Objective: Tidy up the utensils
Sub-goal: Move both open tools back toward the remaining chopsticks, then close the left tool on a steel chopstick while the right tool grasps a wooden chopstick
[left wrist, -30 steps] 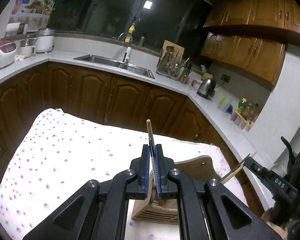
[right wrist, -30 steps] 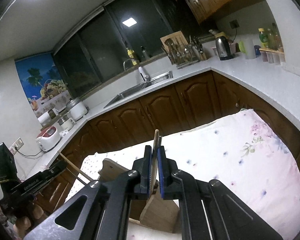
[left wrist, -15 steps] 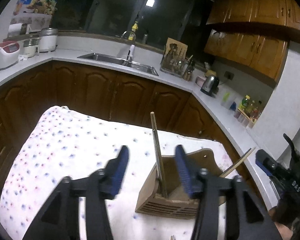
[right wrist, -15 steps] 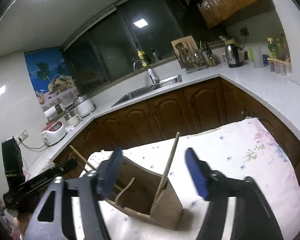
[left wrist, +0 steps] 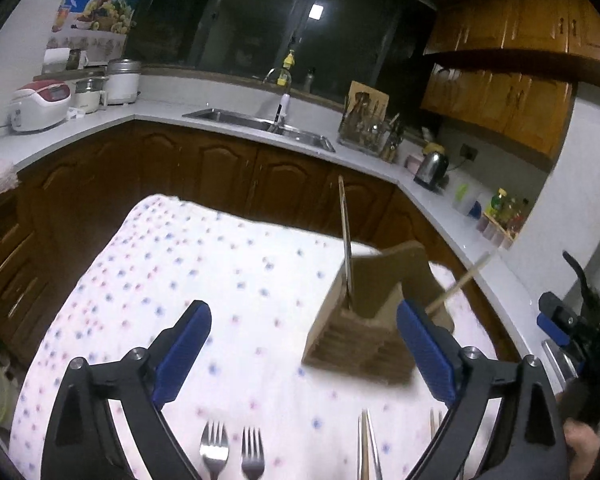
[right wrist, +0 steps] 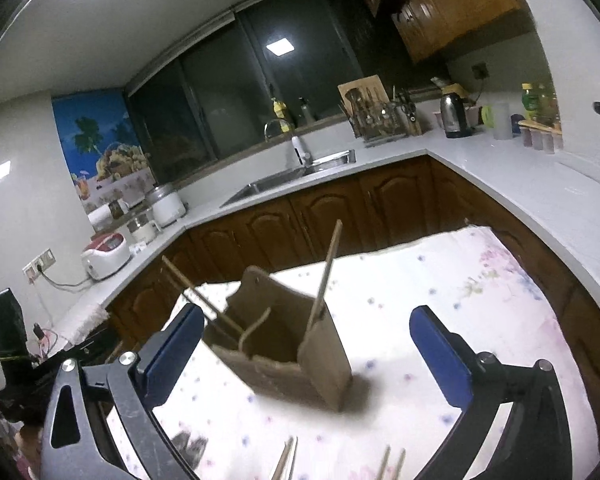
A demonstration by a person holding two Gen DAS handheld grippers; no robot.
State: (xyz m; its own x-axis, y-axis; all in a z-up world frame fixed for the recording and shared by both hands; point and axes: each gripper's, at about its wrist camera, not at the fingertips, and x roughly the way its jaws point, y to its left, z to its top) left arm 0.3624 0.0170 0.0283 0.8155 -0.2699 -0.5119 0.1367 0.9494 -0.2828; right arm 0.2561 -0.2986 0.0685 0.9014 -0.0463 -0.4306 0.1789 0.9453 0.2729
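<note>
A wooden utensil holder (left wrist: pixel 374 320) (right wrist: pixel 292 344) stands on the table with the dotted cloth (left wrist: pixel 204 272). Two chopsticks stand in it: one near upright (left wrist: pixel 346 248) (right wrist: pixel 326 276), one leaning out (left wrist: pixel 460 282) (right wrist: pixel 198 296). My left gripper (left wrist: pixel 304 356) is open and empty, pulled back from the holder. My right gripper (right wrist: pixel 306 356) is open and empty, also back from it. Two forks (left wrist: pixel 232 450) and more chopsticks (left wrist: pixel 366 448) (right wrist: pixel 286 460) lie on the cloth near the front edge.
Dark wooden cabinets (left wrist: pixel 228 172) and a white L-shaped counter (left wrist: pixel 432 200) with a sink (left wrist: pixel 260 124), a utensil rack (left wrist: pixel 366 128), a kettle (left wrist: pixel 430 168) and rice cookers (left wrist: pixel 40 104) lie beyond the table.
Both grippers were shut on chopsticks over the holder a second ago. They opened, left the chopsticks standing in the holder, and drew back and up.
</note>
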